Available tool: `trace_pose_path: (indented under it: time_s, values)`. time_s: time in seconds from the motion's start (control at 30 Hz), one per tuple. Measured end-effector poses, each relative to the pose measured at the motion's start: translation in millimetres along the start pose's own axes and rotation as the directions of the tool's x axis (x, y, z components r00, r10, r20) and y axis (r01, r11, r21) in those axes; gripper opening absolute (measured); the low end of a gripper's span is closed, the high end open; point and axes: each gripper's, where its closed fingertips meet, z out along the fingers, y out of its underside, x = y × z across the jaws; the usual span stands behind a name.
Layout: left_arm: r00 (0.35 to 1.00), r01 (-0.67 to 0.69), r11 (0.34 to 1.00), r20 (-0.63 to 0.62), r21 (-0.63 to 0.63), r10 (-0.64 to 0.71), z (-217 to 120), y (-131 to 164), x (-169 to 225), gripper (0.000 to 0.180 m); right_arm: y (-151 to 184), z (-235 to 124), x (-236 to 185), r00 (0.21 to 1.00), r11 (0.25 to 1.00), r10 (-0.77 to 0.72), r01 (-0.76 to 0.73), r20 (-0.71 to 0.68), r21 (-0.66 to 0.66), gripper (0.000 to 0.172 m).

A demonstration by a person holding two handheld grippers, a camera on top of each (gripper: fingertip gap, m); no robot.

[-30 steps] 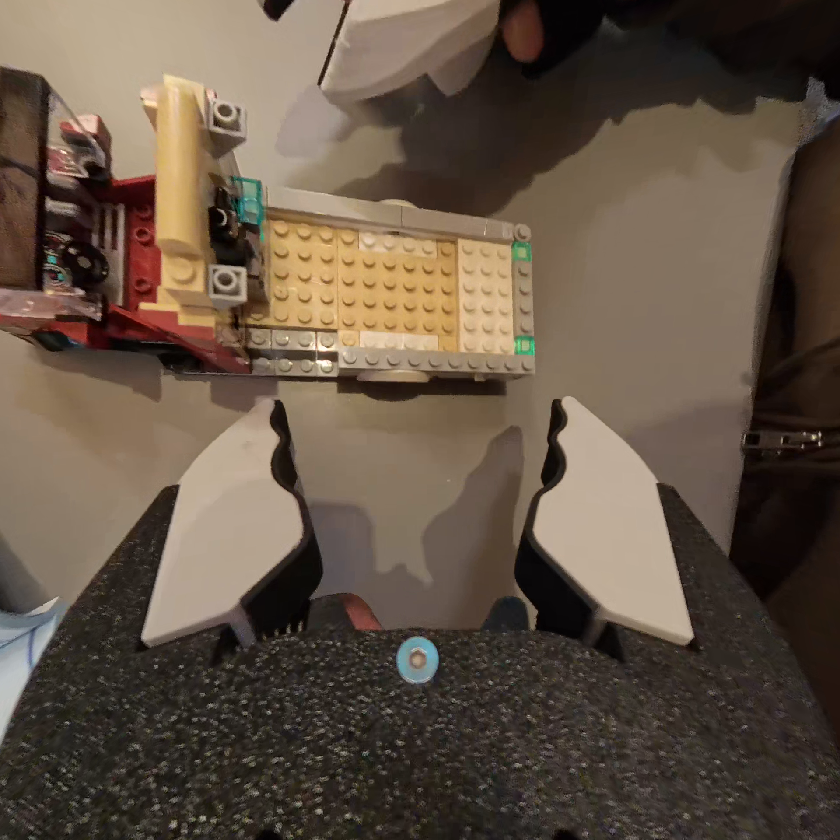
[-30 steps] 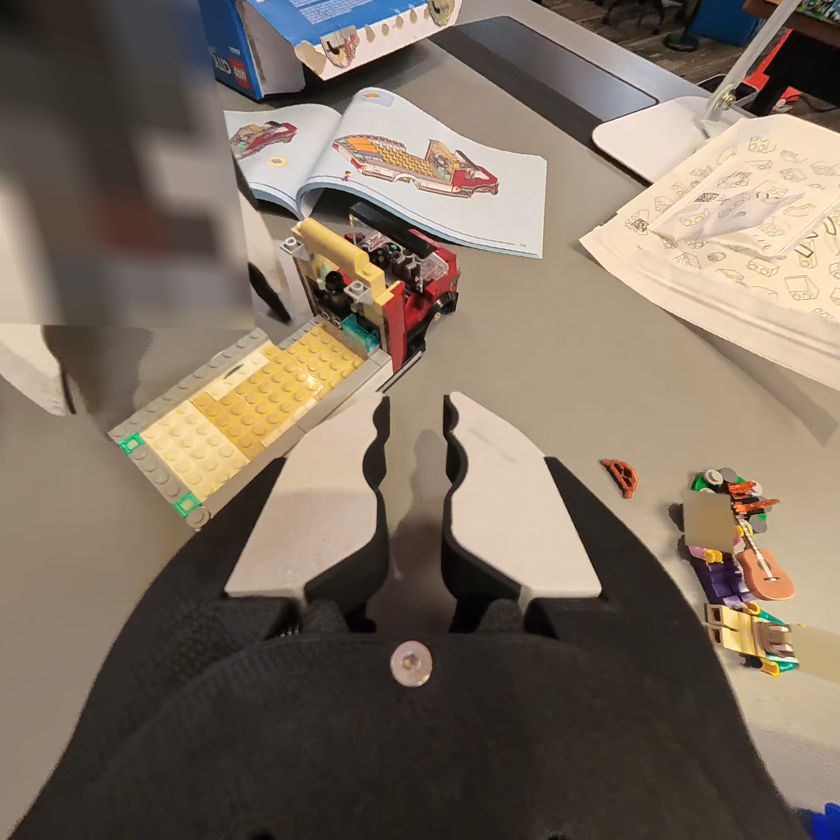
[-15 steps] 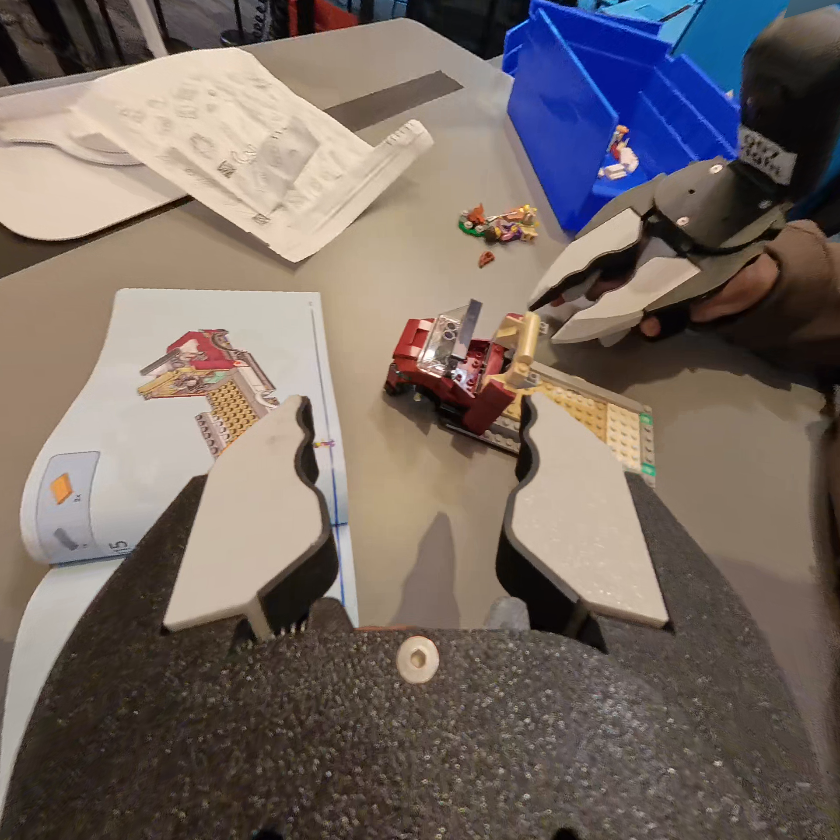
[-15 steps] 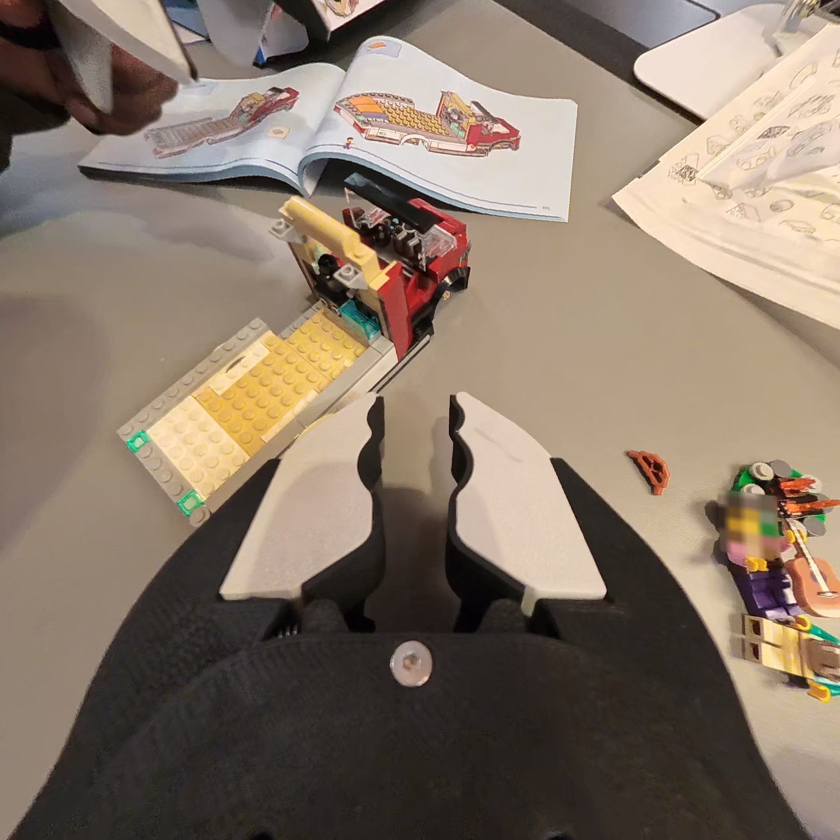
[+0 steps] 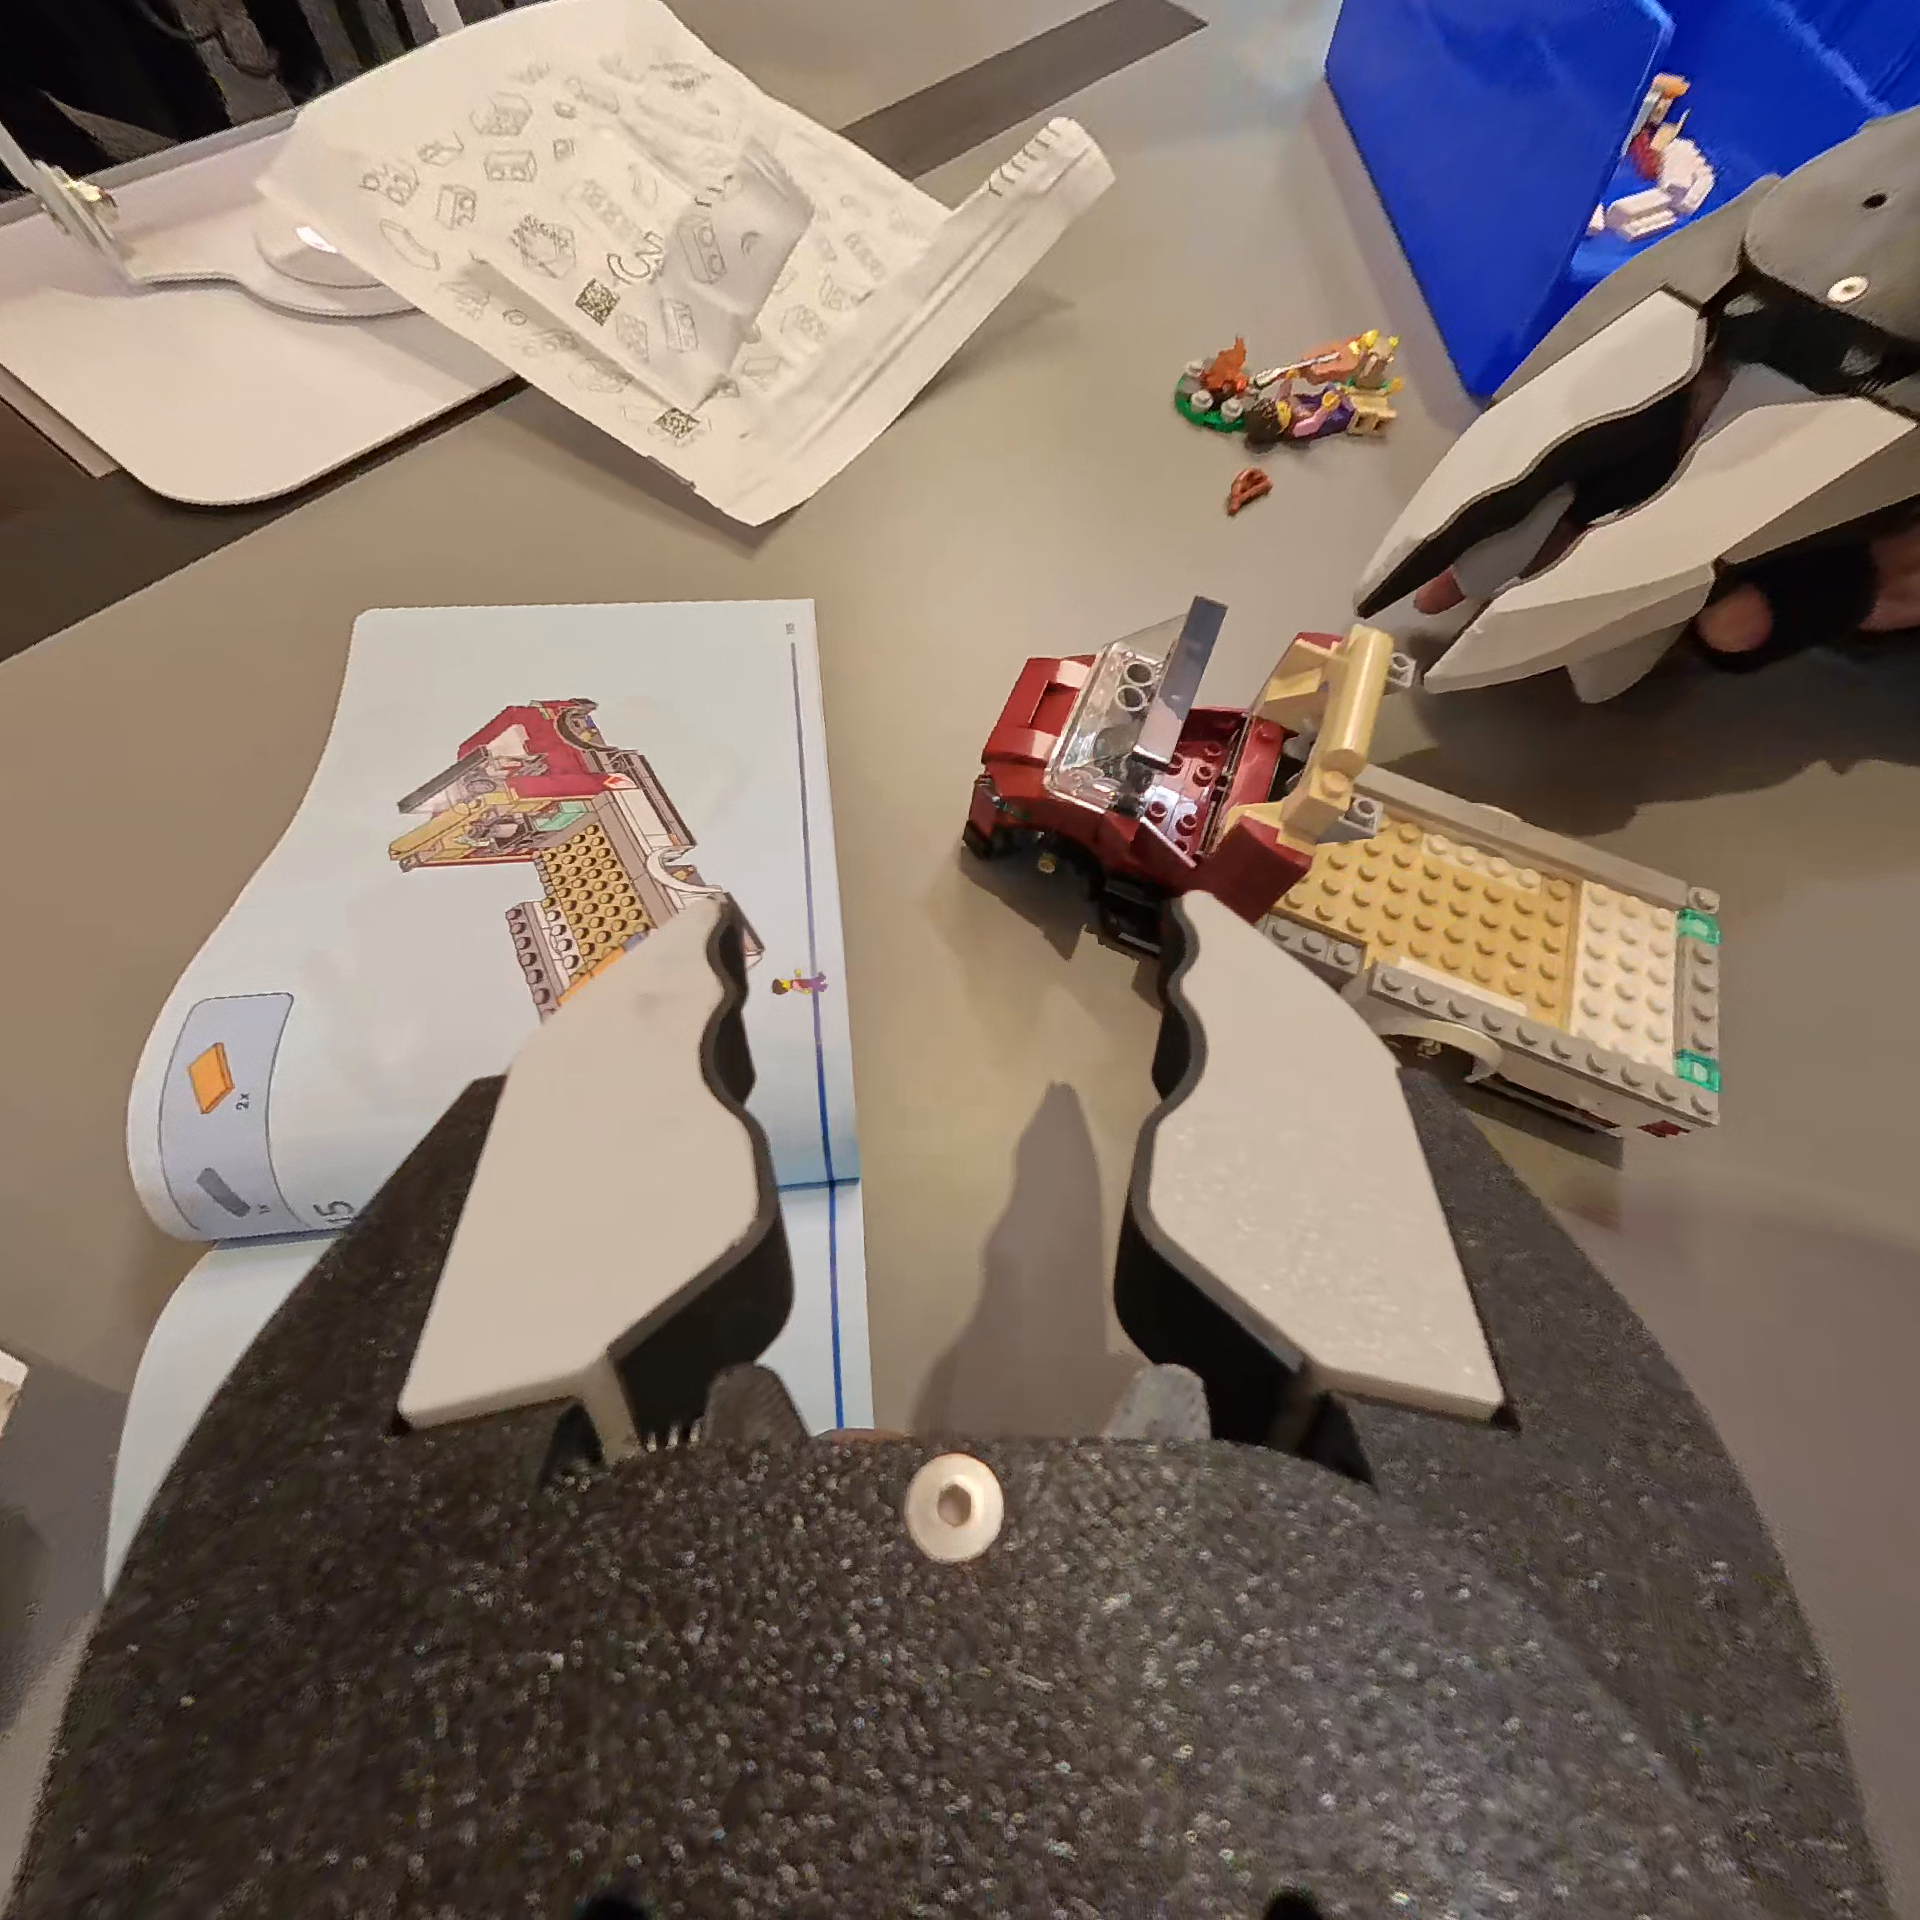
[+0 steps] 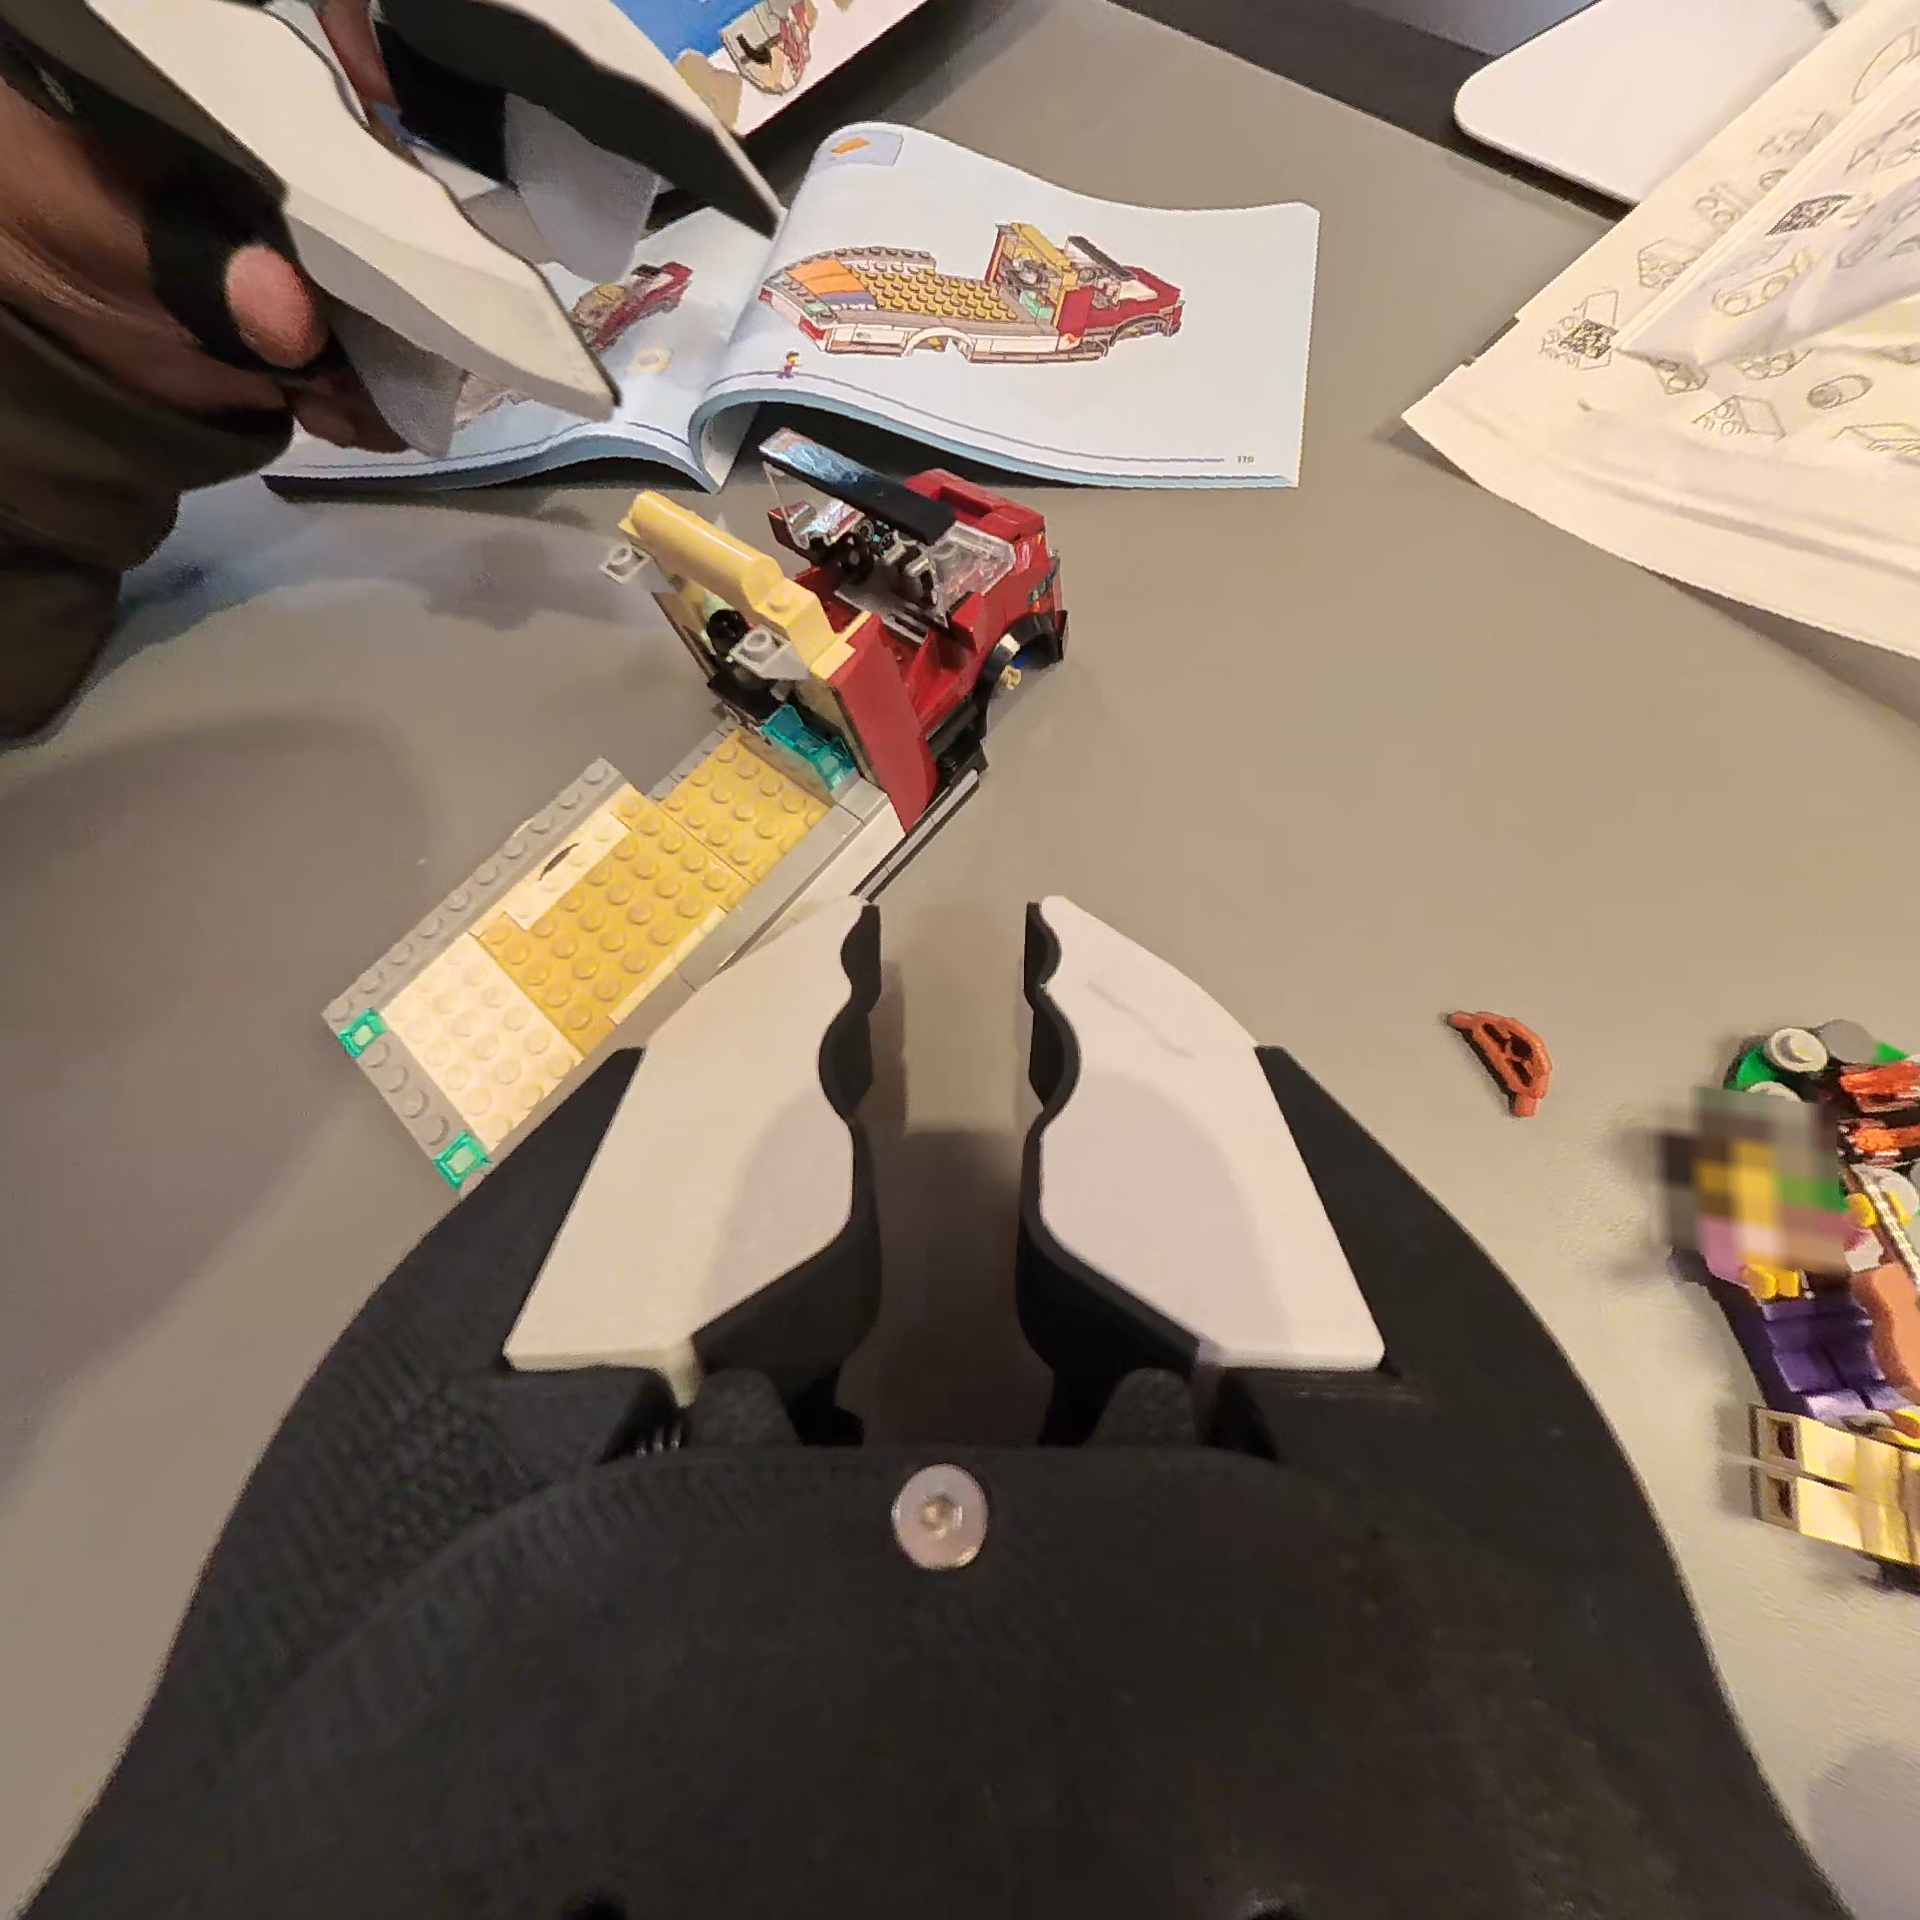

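While both claws hang empty above the grey tabletop point(image 5: 935, 582), the brick-built truck point(image 5: 1299, 831) lies ahead-right of the wide-open left claw point(image 5: 956, 925), long axis running cab-left to flatbed-right. Right claw point(image 6: 951, 914), narrowly parted, sits nearer, just beside the flatbed edge; instruction booklet point(image 5: 499, 852) lies under the left claw's left finger.

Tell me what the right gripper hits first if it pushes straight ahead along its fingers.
Probably the brick truck: the right gripper, open and empty, points at the grey edge beside its red cab. Depth is unclear.
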Motion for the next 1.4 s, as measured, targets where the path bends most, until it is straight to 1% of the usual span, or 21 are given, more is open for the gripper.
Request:
trace_pose_path:
  time_s: [0.13,0.37,0.4,0.47,0.5,0.67,0.9,1.1,1.4]
  values:
    - [0.999,-0.021,0.999,0.048,-0.034,0.023,4,5,-3,0.072,0,0,0,1.000,1.000,0.002,-0.002,0.000,0.001,0.026]
    - [0.978,-0.128,0.984,0.148,-0.124,0.146,13,16,-7,0.065,1,0,-2,1.000,1.000,-0.008,0.008,0.006,-0.005,0.026]
    - [0.973,-0.141,0.981,0.162,-0.131,0.162,14,16,-8,0.063,1,0,-2,1.000,1.000,-0.012,0.012,0.006,-0.008,0.026]
    - [0.961,-0.165,0.976,0.200,-0.145,0.192,15,15,-11,0.052,2,1,-3,1.000,1.000,-0.020,0.020,0.006,-0.015,0.026]
    - [0.954,-0.176,0.972,0.217,-0.154,0.207,15,15,-12,0.051,2,1,-3,1.000,1.000,-0.024,0.024,0.005,-0.017,0.026]
    - [0.925,-0.221,0.953,0.265,-0.208,0.273,20,20,-17,0.051,4,2,-4,1.000,0.999,-0.029,0.030,0.004,-0.030,0.026]
    - [0.909,-0.251,0.925,0.258,-0.285,0.326,22,33,-19,0.046,8,4,-6,0.999,0.997,-0.051,0.051,0.001,-0.059,0.025]
    - [0.918,-0.243,0.926,0.240,-0.289,0.316,16,34,-18,0.042,11,4,-7,0.998,0.995,-0.060,0.060,-0.001,-0.073,0.025]
    - [0.923,-0.247,0.915,0.208,-0.320,0.322,2,38,-19,0.038,10,3,-6,0.999,0.997,-0.031,0.032,0.009,-0.068,0.025]
